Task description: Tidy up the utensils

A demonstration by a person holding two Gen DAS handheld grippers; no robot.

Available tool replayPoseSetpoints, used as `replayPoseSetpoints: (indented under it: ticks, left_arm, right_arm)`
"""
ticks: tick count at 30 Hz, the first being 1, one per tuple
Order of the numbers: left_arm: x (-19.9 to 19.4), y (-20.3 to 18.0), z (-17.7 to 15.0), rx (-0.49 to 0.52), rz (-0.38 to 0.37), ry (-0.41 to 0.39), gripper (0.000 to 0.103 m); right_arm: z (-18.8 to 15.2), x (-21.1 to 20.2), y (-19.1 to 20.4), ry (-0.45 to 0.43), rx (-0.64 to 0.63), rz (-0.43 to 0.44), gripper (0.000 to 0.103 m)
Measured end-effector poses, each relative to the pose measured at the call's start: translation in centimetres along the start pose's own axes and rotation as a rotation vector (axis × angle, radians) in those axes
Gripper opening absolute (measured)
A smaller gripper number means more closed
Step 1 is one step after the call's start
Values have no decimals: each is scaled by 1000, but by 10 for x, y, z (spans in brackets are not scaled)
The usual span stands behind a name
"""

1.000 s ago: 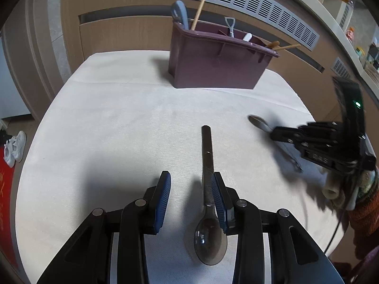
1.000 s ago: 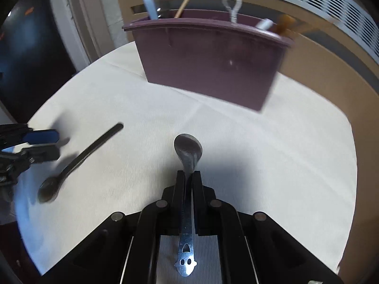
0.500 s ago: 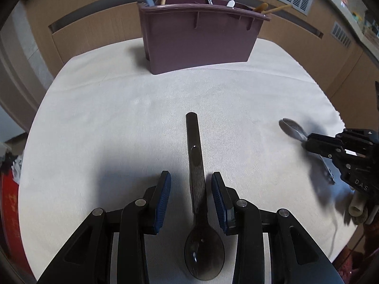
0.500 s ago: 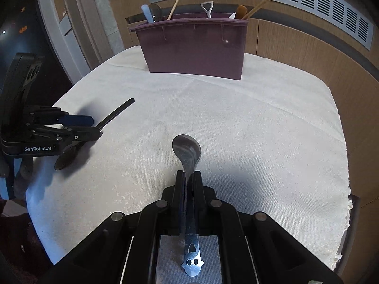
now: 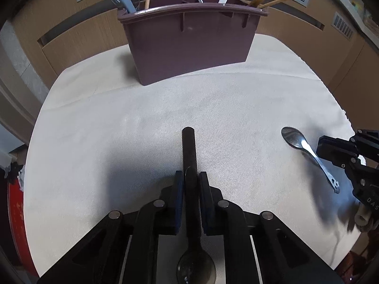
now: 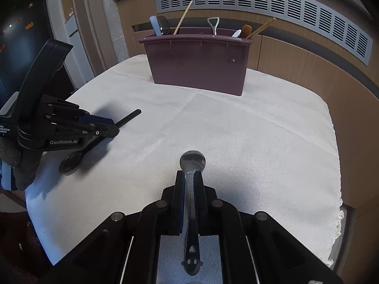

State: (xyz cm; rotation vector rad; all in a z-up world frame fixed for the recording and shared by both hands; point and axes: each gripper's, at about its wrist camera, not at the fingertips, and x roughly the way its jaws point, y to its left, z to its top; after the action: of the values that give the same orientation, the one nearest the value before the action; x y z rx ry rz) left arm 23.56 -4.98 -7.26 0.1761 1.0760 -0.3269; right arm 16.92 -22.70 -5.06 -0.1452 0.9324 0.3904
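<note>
Left tool has its blue pads pressed on the handle of a dark plastic spoon, bowl toward the camera and handle tip pointing at the maroon utensil caddy; right tool is clamped on the neck of a metal spoon, bowl forward, its cut-out handle end trailing back between the fingers; both spoons sit low over the cloth-covered tabletop, well apart from the caddy at its far edge, and whether either is lifted clear of the cloth I cannot tell.

Handling, as I judge it: both spoons are stiff and light; the plastic one should be less slippery in rubber pads than the polished steel, which may pivot if gripped off balance; mid-handle is the sensible hold for the dark spoon, and the steel one, pinched near the bowl, looks tail-heavy behind the grip.

Against half a second ago: the left tool stood open astride the dark spoon and has now shut on it; the right tool was already closed on the steel spoon and remains so; the caddy, holding chopsticks and other utensils, has not moved.
</note>
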Motion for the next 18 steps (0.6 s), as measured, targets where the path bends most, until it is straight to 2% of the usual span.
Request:
replayPoseSetpoints:
  ticks: [6,12,18]
  left_arm:
    - [-14,7,0,-40,-22,-75,13]
    - [-34,20,-2,-99,-20,-140,12]
    - [-39,22,-3,-108,-20,-162,12]
  right_arm:
    - [-1,-4,2,-3,-41,8,7]
    - [-9,0,12,51,-181,28,7]
    - [-1,16,14,73,-230,-29,8]
